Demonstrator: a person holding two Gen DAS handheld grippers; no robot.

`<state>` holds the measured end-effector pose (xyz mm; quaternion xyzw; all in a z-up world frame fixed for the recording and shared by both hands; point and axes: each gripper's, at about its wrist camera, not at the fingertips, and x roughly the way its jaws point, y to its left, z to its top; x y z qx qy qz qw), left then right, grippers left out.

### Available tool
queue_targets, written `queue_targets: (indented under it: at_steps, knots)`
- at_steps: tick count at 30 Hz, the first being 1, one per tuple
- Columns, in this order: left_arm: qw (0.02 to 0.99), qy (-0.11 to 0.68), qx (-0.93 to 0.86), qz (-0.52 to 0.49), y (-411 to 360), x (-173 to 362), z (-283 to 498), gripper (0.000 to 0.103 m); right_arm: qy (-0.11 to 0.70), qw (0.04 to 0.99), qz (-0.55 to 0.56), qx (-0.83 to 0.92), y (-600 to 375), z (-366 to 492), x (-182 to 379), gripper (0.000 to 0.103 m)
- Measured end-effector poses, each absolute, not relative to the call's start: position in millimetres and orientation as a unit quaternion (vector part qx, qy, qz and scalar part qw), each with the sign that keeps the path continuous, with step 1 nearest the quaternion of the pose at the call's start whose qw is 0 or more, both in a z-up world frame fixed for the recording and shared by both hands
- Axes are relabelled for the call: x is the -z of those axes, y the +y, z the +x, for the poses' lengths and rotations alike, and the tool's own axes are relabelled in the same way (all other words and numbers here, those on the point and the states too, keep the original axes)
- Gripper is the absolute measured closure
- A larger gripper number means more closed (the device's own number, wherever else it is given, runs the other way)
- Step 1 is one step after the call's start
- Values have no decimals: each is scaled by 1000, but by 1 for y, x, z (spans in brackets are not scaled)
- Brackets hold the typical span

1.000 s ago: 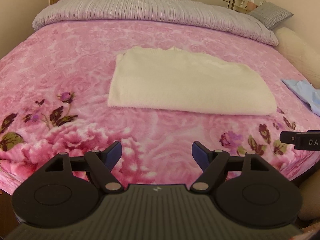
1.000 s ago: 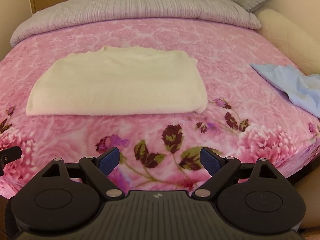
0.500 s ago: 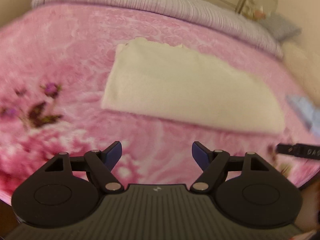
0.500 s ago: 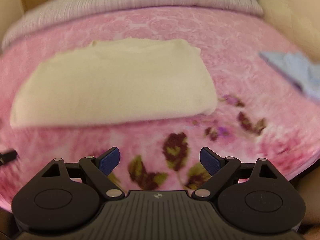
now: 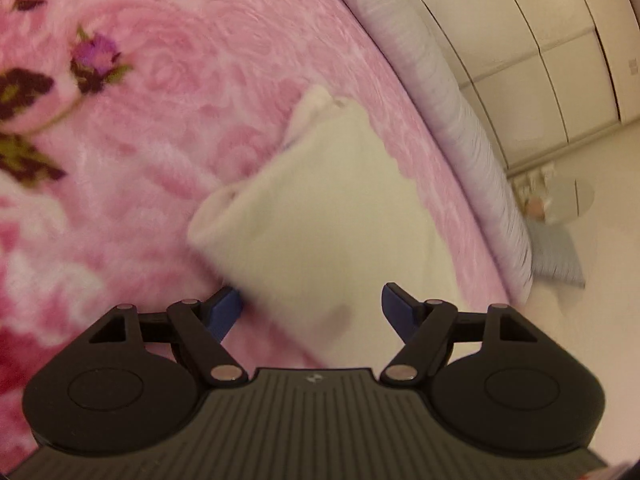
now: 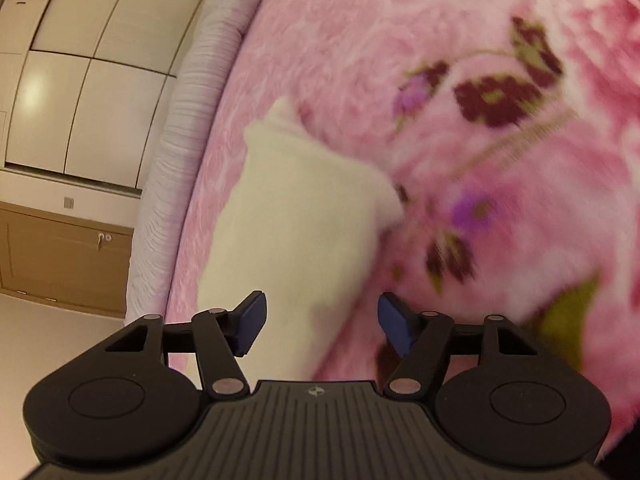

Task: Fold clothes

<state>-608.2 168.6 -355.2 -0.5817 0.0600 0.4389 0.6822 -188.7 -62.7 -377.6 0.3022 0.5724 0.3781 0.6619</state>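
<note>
Both tools have rolled and dropped to the cream folded garment [image 5: 332, 216] on the pink bed [image 5: 192, 40]. Left tool [image 5: 310, 312] spread over its left end; right tool [image 6: 320, 320] closing astride the right end, not yet pinching.

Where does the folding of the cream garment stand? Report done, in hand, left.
Done: the cream garment already lies folded flat on the pink floral blanket. In hand: the left gripper and right gripper each straddle one end of it; the right jaws are closing, pads not yet pressing. Left: gripping both ends and, probably, folding it over again.
</note>
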Motion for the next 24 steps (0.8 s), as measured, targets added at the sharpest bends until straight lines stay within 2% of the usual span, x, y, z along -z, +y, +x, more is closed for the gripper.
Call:
queue_targets:
  at_steps: [2, 3, 4, 5, 6, 7, 10, 13, 18, 22, 24]
  knots:
    - [681, 54, -443, -581, 175, 357, -606, 31, 561, 668, 310, -378, -53, -184, 382, 46]
    - [680, 52, -446, -579, 178, 357, -604, 32, 557, 671, 315, -375, -47, -181, 385, 53]
    - [680, 51, -448, -578, 181, 357, -603, 41, 554, 674, 319, -371, -43, -179, 388, 65]
    - [680, 50, -451, -576, 184, 358, -601, 61, 551, 674, 323, -370, -39, -177, 390, 71]
    - [681, 54, -451, -574, 188, 360, -602, 70, 549, 674, 325, -372, -36, -176, 393, 86]
    - [684, 51, -441, -578, 192, 363, -604, 86, 545, 677, 322, -376, -36, -175, 391, 88]
    - [696, 46, -435, -569, 189, 359, -609, 95, 529, 689, 306, -389, -40, -173, 380, 93]
    - [726, 56, -442, -524, 175, 340, -608, 96, 512, 696, 299, -405, -52, -179, 362, 94]
    - [740, 57, -426, -517, 137, 321, -623, 96, 520, 688, 303, -406, -89, -184, 347, 94]
    - [738, 77, -410, -530, 88, 327, -635, 95, 531, 689, 291, -399, -131, -188, 350, 93]
    - [727, 111, -405, -543, 74, 341, -641, 93, 549, 688, 287, -378, -144, -189, 361, 89]
